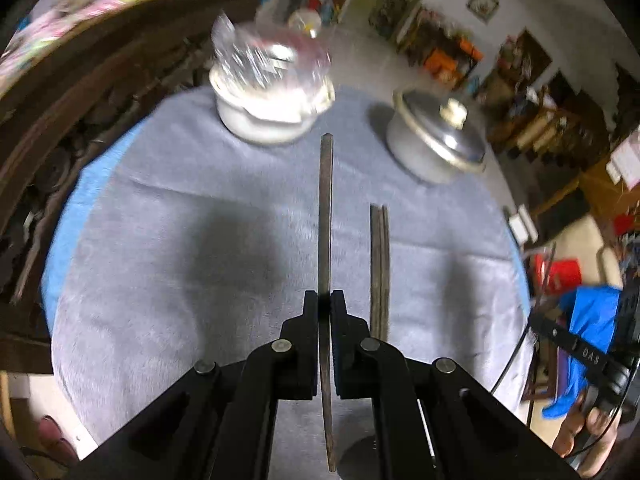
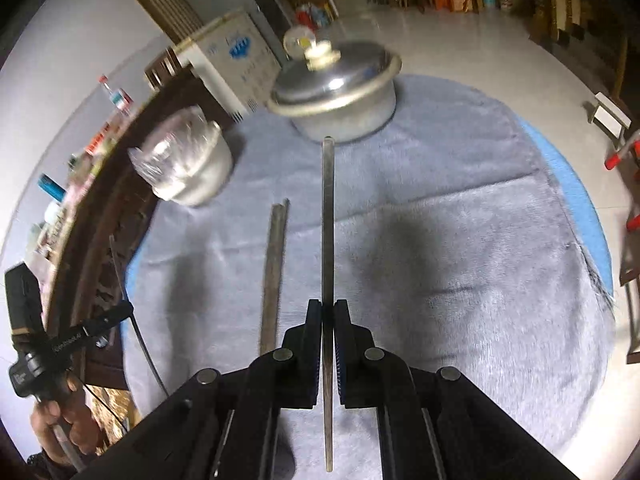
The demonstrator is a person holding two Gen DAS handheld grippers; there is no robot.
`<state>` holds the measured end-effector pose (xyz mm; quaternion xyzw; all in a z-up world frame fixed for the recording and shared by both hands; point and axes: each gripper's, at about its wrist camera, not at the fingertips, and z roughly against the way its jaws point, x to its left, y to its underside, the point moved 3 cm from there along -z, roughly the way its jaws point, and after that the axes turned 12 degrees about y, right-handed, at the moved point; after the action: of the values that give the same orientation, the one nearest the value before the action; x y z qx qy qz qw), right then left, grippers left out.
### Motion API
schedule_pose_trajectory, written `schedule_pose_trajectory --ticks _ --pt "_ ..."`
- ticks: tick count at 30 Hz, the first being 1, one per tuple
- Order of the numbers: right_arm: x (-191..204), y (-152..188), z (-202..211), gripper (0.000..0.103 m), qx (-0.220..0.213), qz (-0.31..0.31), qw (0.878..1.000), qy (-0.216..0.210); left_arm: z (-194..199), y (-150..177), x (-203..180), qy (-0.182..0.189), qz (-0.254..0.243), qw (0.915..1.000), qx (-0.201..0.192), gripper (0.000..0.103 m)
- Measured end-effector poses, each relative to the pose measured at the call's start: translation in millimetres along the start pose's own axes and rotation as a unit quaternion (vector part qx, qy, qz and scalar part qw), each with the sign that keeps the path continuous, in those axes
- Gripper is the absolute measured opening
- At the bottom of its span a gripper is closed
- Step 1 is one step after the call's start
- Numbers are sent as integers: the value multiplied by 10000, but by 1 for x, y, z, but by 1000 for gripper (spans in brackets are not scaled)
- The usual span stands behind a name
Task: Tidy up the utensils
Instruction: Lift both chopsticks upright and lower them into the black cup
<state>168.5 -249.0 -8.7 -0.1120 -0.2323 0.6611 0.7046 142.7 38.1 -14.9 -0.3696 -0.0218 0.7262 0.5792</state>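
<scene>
Chopsticks are the business here: each hand-held gripper is clamped tight on a single stick, the left hand-held gripper [image 1: 324, 300] on one chopstick [image 1: 325, 216], the right hand-held gripper [image 2: 327, 312] on another [image 2: 328, 220], both sticks lifted above the table [image 1: 180, 240]. Just beside them a pair of chopsticks [image 1: 379, 268] lies on the grey cloth. Keeping each grip firm and each stick parallel to that pair looks wise. Farther off, a lidded pot [image 2: 340, 92] and a wrapped bowl [image 1: 272, 92] need clearance.
</scene>
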Motion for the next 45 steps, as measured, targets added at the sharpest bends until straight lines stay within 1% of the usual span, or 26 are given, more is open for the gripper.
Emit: schedule_pose_trajectory --ticks 2,5,9,10,14,18,23,32,41,45 --pt "-1 3 21 7 -229 -119 9996 -151 26 3 -3 185 117 9993 -317 6" --pt "2 9 50 7 -555 -196 9976 -354 54 8 -8 356 173 9967 -710 6" --pt "16 22 79 7 -899 -191 9938 -625 79 19 -19 540 98 9918 -1157 6" --pt "21 25 86 7 -982 -183 9925 -698 83 21 -23 538 52 9905 -1266 6" --pt "41 40 99 7 -1240 -42 9887 -840 96 32 -30 598 -54 9849 -1626 6" --pt "58 55 98 7 -1372 90 9870 -830 101 46 -35 641 -144 9799 -1883 6" --pt "68 71 86 7 -1388 217 9872 -758 95 62 -41 637 -288 9784 -1944 6" --pt "73 88 79 7 -1494 411 9863 -570 81 89 -63 554 -881 9743 -1997 6" --pt "71 106 72 7 -1535 530 9856 -467 66 116 -67 367 -1417 9708 -1899 6" --pt "72 115 71 7 -1544 612 9850 -465 62 125 -66 313 -1527 9703 -1849 6"
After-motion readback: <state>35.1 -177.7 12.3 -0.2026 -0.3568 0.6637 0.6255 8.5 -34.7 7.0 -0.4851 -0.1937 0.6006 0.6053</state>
